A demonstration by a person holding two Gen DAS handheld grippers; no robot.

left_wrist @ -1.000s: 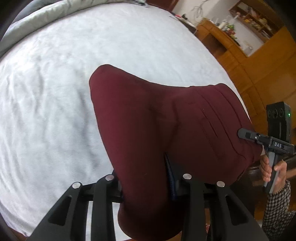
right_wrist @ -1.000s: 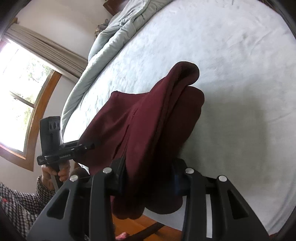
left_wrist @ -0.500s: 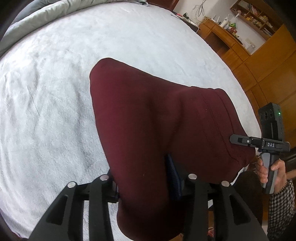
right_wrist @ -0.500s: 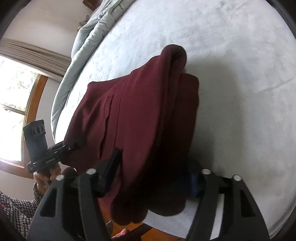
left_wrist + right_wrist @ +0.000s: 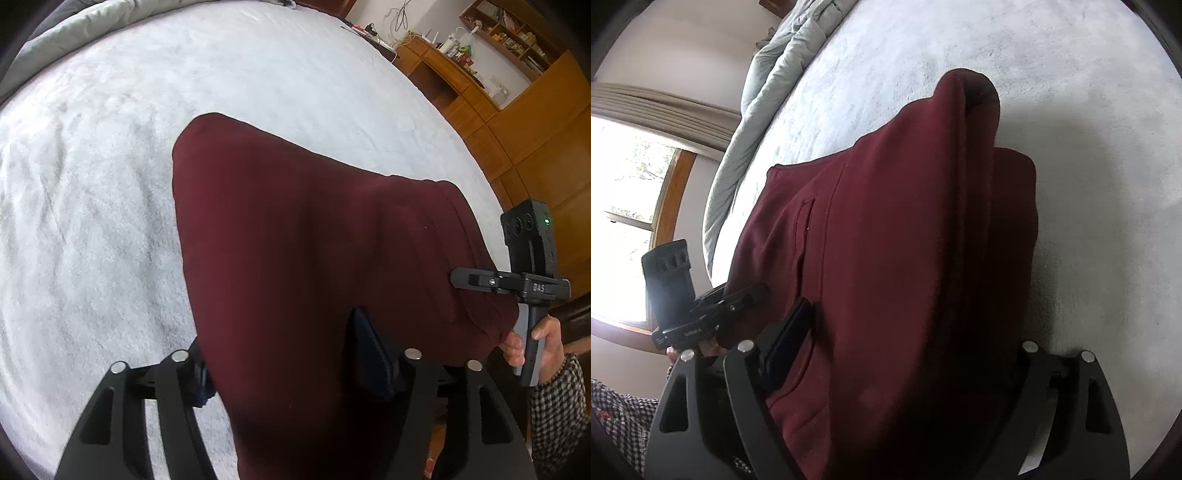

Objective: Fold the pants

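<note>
The dark red pants (image 5: 295,258) lie folded on the white bed (image 5: 110,184), their near end hanging over the front edge. My left gripper (image 5: 288,365) straddles that near end; its jaws are opening and the slack cloth lies between them. My right gripper (image 5: 908,350) straddles the other near corner of the pants (image 5: 905,240), its jaws opening wide around the cloth. Its right pad is hidden by the fabric. Each gripper also shows in the other's view: the right gripper (image 5: 458,277) at the waistband corner, the left gripper (image 5: 757,291) at the cloth's left edge.
A grey duvet (image 5: 768,74) is bunched along the far side of the bed. A wooden desk with shelves (image 5: 443,66) and wooden cupboards (image 5: 535,129) stand beyond the bed. A curtained window (image 5: 628,184) is on the left. A hand in a checked sleeve (image 5: 554,406) holds the right gripper.
Both pairs of jaws have spread apart from a tight pinch on the cloth. Both grippers have come down, and the pants have settled lower and flatter on the bed.
</note>
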